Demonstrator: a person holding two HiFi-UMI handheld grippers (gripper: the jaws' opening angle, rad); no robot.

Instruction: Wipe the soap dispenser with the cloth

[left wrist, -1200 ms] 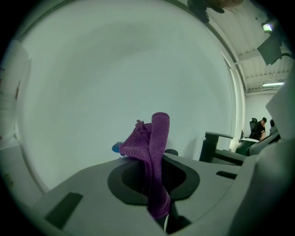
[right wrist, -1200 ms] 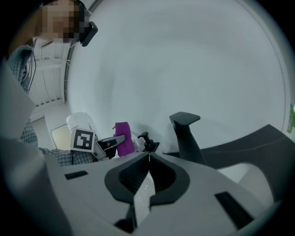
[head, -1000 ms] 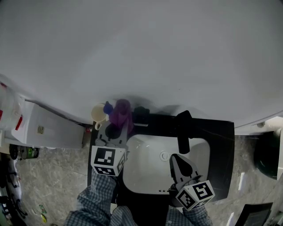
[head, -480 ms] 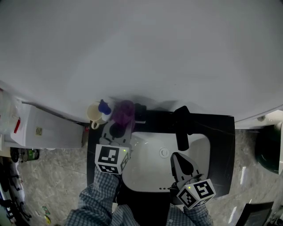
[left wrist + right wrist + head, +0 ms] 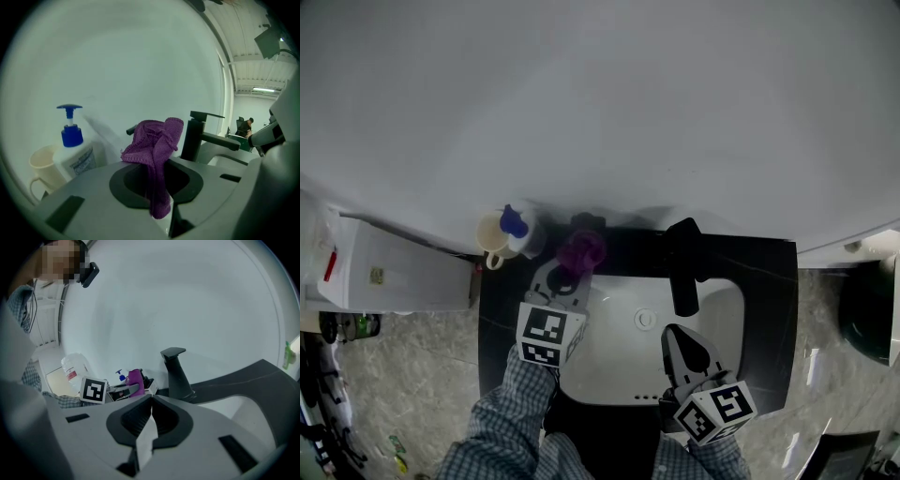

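**Cloth in hand, no contact with the dispenser**

Head view: my left gripper (image 5: 569, 277) holds the purple cloth (image 5: 581, 250) at the back of the black bench (image 5: 764, 309). The soap dispenser (image 5: 516, 228) stands near it beside a cup (image 5: 490, 234), not touching the cloth. My right gripper (image 5: 677, 336) hangs over the sink (image 5: 614, 361).

Left gripper view: fingers pinching the cloth, with the dispenser off to the side. A dark object behind the cloth is mostly hidden.

Right gripper view: fingers pressed together, empty.

Assessment: cloth secured; no wiping contact now, and I cannot tell how much wiping is done.
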